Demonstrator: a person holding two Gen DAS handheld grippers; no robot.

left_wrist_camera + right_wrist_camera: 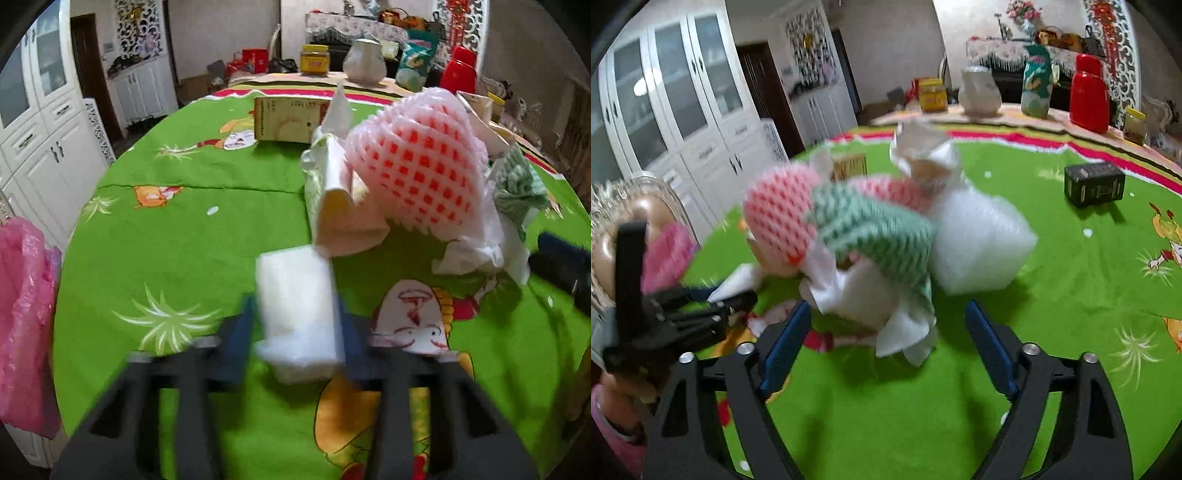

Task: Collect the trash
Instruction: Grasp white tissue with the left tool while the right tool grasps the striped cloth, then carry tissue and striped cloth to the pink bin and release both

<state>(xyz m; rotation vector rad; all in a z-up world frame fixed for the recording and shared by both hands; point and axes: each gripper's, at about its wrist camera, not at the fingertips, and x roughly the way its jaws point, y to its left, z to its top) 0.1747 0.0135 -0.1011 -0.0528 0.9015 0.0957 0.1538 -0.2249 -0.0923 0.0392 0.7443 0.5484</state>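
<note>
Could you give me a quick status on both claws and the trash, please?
Left claw shut on white foam block. Right claw open, facing trash pile. Pink bag at table edge. Nothing blocking.

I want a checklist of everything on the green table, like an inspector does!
Surface: green cartoon tablecloth, round table.
Job's things: white foam block; pile with pink foam net, green foam net, crumpled white paper.
Clutter: black box, yellow carton, jars, white jug, red flask.
Grippers: left gripper shut on the foam block; right gripper open before the pile.
Cables: nothing seen.
Surroundings: pink plastic bag at table edge, white cabinets.
</note>
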